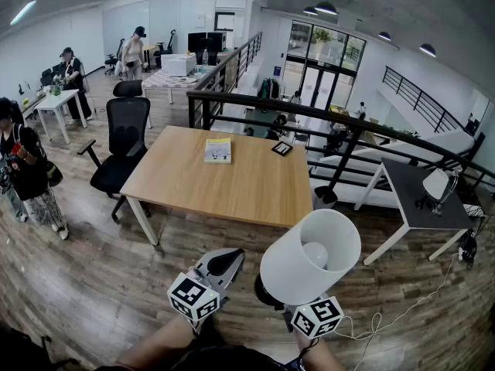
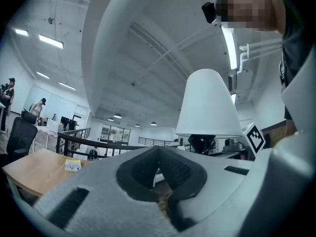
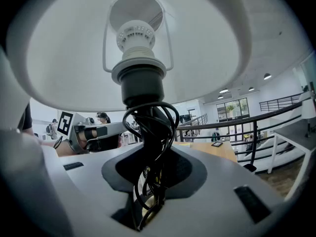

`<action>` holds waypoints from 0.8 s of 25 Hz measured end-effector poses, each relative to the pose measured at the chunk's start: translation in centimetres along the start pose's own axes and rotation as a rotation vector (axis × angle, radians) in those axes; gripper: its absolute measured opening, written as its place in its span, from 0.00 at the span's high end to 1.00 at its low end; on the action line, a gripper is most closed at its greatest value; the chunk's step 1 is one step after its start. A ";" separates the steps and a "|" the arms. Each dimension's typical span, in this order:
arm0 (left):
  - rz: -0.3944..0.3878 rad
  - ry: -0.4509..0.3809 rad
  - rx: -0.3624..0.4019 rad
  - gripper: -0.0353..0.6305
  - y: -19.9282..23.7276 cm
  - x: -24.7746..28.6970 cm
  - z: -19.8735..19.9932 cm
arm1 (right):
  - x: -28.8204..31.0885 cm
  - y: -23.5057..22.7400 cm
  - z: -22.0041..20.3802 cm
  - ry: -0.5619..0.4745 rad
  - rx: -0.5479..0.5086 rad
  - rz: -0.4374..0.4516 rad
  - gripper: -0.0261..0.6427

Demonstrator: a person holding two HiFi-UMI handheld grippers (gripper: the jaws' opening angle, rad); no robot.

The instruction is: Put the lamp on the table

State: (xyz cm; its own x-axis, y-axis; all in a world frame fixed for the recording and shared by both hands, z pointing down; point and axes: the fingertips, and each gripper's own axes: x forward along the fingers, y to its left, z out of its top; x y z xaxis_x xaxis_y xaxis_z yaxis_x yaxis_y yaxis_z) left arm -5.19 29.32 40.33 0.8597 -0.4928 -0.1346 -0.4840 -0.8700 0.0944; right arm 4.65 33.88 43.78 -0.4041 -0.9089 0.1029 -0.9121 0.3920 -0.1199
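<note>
The lamp has a white shade [image 1: 309,257] and a black stem with its cord wound round it [image 3: 148,127]. My right gripper [image 1: 290,304] is shut on that stem and holds the lamp upright over the wooden floor, short of the table. In the right gripper view the jaws [image 3: 150,167] clamp the stem and cord, with the bulb inside the shade above. The wooden table [image 1: 232,188] stands ahead, beyond both grippers. My left gripper [image 1: 223,263] hovers left of the lamp, shut with nothing between its jaws [image 2: 160,174]. From the left gripper view the lamp shade [image 2: 207,107] shows to the right.
A yellow-green booklet [image 1: 218,151] and a small dark item [image 1: 281,148] lie on the table's far side. A black office chair [image 1: 124,141] stands at its left end. A black railing [image 1: 325,118] runs behind. A grey side table [image 1: 414,195] is at right. People stand far left.
</note>
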 end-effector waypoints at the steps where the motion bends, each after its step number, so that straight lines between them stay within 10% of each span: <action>1: 0.000 0.004 -0.002 0.93 0.0 -0.1 -0.1 | 0.0 0.2 0.0 0.001 0.001 0.000 0.80; 20: 0.003 0.026 -0.014 0.93 3.5 0.7 -0.9 | 3.5 -0.1 0.6 0.001 -0.016 0.009 0.80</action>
State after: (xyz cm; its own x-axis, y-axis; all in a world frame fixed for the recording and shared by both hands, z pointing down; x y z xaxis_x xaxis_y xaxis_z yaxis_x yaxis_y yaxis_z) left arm -6.11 25.97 41.41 0.8623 -0.4946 -0.1082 -0.4843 -0.8681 0.1085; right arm 3.39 30.55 43.59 -0.4123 -0.9053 0.1025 -0.9095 0.4023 -0.1053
